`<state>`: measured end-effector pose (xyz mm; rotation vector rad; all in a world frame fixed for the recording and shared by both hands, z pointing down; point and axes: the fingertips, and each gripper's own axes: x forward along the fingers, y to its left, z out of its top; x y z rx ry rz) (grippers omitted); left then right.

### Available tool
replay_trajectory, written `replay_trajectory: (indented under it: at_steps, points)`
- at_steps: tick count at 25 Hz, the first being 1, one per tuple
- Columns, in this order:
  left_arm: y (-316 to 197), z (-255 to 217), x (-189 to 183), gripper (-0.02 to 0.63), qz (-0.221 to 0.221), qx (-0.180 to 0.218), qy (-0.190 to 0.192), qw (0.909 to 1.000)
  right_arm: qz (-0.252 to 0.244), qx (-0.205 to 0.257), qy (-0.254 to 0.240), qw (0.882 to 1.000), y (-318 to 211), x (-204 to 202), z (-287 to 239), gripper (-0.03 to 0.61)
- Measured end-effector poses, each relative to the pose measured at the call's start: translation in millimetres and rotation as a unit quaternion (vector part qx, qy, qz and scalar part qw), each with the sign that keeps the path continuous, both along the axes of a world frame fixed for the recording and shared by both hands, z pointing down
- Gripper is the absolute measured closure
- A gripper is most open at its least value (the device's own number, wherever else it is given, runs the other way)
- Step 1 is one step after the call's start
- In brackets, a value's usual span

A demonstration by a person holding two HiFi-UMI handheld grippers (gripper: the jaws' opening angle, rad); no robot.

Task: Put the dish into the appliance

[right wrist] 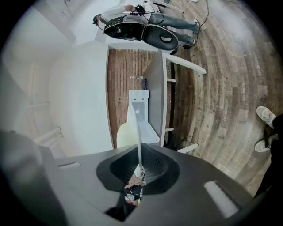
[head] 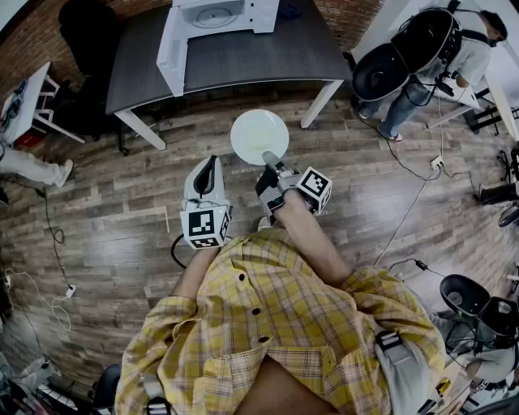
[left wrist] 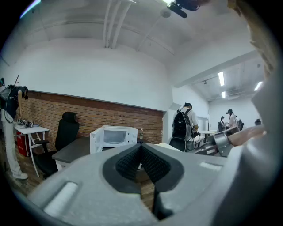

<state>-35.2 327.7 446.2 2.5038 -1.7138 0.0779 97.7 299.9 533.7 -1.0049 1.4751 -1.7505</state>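
Observation:
A round white dish (head: 259, 135) hangs over the wood floor, gripped at its near rim by my right gripper (head: 272, 163), which is shut on it. In the right gripper view the dish (right wrist: 136, 132) shows edge-on, rising from between the pads. A white microwave (head: 212, 24) stands on the dark grey table (head: 243, 61) ahead, its door (head: 172, 53) swung open to the left. My left gripper (head: 206, 177) is held beside the right one, shut with nothing in it. The left gripper view shows the microwave (left wrist: 111, 137) in the distance.
A black office chair (left wrist: 66, 132) stands left of the table by the brick wall. A person with a black backpack (head: 422, 49) stands at the right. Cables (head: 409, 211) trail across the floor on the right, and a white side table (head: 24, 101) stands at the left.

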Motion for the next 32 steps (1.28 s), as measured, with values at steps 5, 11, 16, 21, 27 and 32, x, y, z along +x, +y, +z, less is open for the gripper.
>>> replay_trajectory:
  at_steps: [5,11,16,21,27,32]
  points:
    - [-3,-2,9,0.615,-0.001,0.001,-0.003,1.0000,0.001,-0.001,-0.008,1.000,-4,7,-2,0.560]
    - [-4,1,21,0.615,-0.003,0.003,-0.013,0.9999,-0.008,0.014,0.001,1.000,-7,19,-2,0.561]
    - [-7,1,32,0.615,-0.010,0.004,-0.021,0.9997,-0.010,0.025,0.000,1.000,-14,30,-8,0.561]
    - [-11,7,41,0.615,-0.021,0.002,-0.033,0.9992,-0.023,0.025,0.000,0.999,-21,40,-4,0.561]
    - [-9,17,57,0.615,-0.034,-0.005,-0.039,0.9987,-0.047,0.020,0.013,0.999,-26,53,3,0.561]
    - [-9,21,67,0.615,-0.037,-0.007,-0.042,0.9984,-0.052,0.006,0.010,0.999,-27,62,13,0.558]
